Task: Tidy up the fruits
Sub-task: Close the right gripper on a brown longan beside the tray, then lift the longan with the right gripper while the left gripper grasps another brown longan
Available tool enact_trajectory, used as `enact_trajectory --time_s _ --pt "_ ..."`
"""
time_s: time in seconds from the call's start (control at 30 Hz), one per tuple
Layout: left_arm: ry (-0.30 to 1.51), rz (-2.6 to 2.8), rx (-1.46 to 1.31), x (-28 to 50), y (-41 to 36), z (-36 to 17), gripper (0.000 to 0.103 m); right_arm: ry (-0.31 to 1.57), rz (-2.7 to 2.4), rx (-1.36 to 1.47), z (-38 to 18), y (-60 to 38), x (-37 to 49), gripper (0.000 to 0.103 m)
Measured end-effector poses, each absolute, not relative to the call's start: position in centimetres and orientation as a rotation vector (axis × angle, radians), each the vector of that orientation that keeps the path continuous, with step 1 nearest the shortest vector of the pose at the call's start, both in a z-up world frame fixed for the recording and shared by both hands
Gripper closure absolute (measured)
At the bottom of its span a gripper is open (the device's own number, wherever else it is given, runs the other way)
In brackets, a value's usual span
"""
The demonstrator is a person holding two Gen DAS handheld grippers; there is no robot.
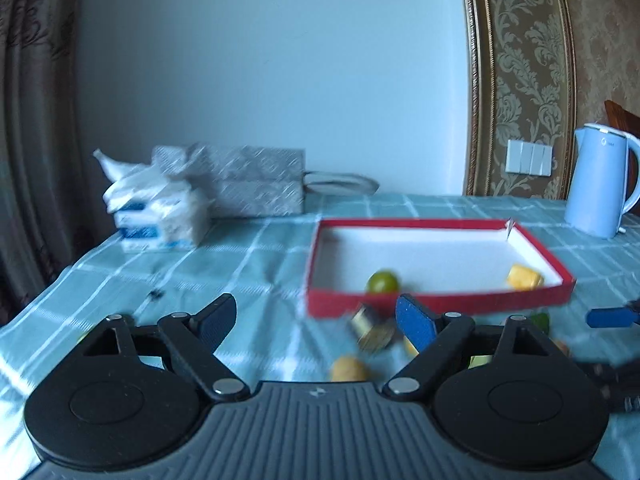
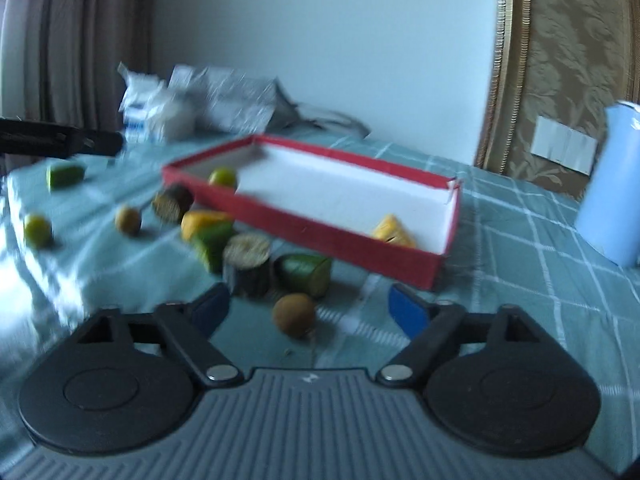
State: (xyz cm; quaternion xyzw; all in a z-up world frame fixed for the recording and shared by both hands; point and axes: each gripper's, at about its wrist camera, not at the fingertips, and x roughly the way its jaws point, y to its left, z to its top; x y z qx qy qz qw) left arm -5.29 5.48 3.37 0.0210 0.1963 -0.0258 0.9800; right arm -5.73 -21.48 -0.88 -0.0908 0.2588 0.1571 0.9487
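A red box with a white inside (image 1: 440, 304) (image 2: 304, 224) lies on the checked tablecloth. It holds a green round fruit (image 1: 383, 282) (image 2: 223, 177) and a yellow piece (image 1: 525, 277) (image 2: 393, 232). Several fruit pieces lie loose in front of the box: a brown round fruit (image 2: 294, 314), a dark cut piece (image 2: 247, 263), a green cut piece (image 2: 306, 274) and a yellow piece (image 1: 349, 368). My left gripper (image 1: 316, 320) is open and empty, near the box's front wall. My right gripper (image 2: 308, 310) is open, with the brown fruit between its fingers.
A light blue kettle (image 1: 600, 184) (image 2: 612, 184) stands at the right. Tissue packs (image 1: 160, 212) and a grey bag (image 1: 256, 184) lie at the back left. More fruits (image 2: 38, 230) lie near the table's left edge. The right gripper's blue finger (image 1: 612, 317) shows at right.
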Motion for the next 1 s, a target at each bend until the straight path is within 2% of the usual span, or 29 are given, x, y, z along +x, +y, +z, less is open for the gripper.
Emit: enact_trajectory --time_s 0.03,0.1,0.2,0.23,0.3,0.53,0.57,0.6,1.0 --pt "0.396 -0.046 0.038 -5.7 6.0 3.1 0.016 0.544 0.325 -0.186 -1.0 -21.3 -5.5 0.043" --pt "0.408 -0.04 0.027 -6.3 6.9 2.5 0.016 0.574 0.329 -0.179 -1.4 -21.3 -5.1 0.052" --pt "0.43 -0.027 0.013 -6.5 7.8 1.6 0.016 0.596 0.318 -0.148 -1.5 -21.6 -4.5 0.055" --pt "0.438 -0.027 0.003 -6.7 8.2 1.3 0.016 0.604 0.317 -0.139 -1.5 -21.7 -4.3 0.061" --pt "0.454 -0.029 -0.014 -6.7 8.6 0.8 0.016 0.626 0.317 -0.13 -1.7 -21.8 -3.9 0.065" --pt "0.458 -0.04 -0.022 -6.9 9.0 0.6 0.016 0.634 0.309 -0.132 -1.8 -21.3 -3.3 0.066" --pt "0.46 -0.041 -0.021 -6.9 9.0 0.6 0.016 0.634 0.307 -0.13 -1.8 -21.3 -3.2 0.069" --pt "0.463 -0.042 -0.018 -6.8 8.9 0.7 0.016 0.632 0.307 -0.129 -1.8 -21.2 -3.2 0.078" --pt "0.487 -0.082 0.047 -4.5 5.3 0.5 0.016 0.566 0.255 -0.053 -1.2 -22.5 -3.6 0.078"
